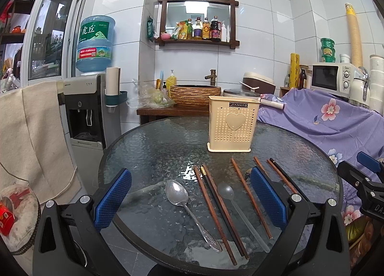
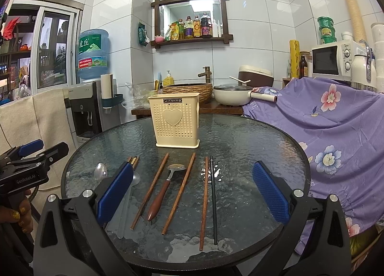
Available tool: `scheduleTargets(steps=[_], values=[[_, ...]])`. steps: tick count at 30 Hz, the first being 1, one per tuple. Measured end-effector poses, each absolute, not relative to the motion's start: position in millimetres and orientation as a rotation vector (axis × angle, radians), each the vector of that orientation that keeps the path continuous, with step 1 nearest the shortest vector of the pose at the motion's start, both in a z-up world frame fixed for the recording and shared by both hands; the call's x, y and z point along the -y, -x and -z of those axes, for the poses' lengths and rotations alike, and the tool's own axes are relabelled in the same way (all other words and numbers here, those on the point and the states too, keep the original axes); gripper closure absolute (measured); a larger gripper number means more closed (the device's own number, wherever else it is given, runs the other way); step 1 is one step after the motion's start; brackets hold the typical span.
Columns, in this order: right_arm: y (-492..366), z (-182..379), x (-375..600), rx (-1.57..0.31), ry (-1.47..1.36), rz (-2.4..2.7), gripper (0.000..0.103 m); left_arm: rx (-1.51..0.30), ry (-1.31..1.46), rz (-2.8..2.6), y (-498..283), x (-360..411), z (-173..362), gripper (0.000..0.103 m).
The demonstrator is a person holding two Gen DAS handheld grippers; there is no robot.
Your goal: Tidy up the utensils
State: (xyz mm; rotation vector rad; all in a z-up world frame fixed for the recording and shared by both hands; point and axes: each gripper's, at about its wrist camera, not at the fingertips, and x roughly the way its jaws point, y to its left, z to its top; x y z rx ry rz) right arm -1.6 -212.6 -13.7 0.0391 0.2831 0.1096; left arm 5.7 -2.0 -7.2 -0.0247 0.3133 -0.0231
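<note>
None of the utensils are in the cream holder (image 1: 233, 124) yet; it stands upright at the far side of the glass table (image 1: 148, 146), apparently empty. All lie loose on the near half: metal spoon (image 1: 178, 193) left, clear plastic spoon (image 1: 226, 192), wooden-handled spoon (image 2: 165, 188), brown chopsticks (image 2: 150, 190), one black chopstick (image 2: 213, 200) further right. Left gripper (image 1: 190, 198) and right gripper (image 2: 192, 194) both hover over the near edge, jaws spread wide, holding nothing. Whole job remains, I'd judge.
</note>
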Motion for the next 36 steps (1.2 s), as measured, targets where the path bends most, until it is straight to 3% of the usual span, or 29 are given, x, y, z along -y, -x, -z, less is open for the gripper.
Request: scheduleTargets(steps=[22,32,36], values=[[-8,21,210,-0.308,-0.030,-0.097,0.005,-0.368,0.008,0.026,-18,4,16,0.006],[-51,31,214,-0.477,0.010,-0.114,0.005,-0.558,0.002,0.003,-57,-17,33,0.006],[-83,37,223,-0.584,0.018,-0.119,0.005,-0.638,-0.028,0.013,-78,-19,40,0.015]])
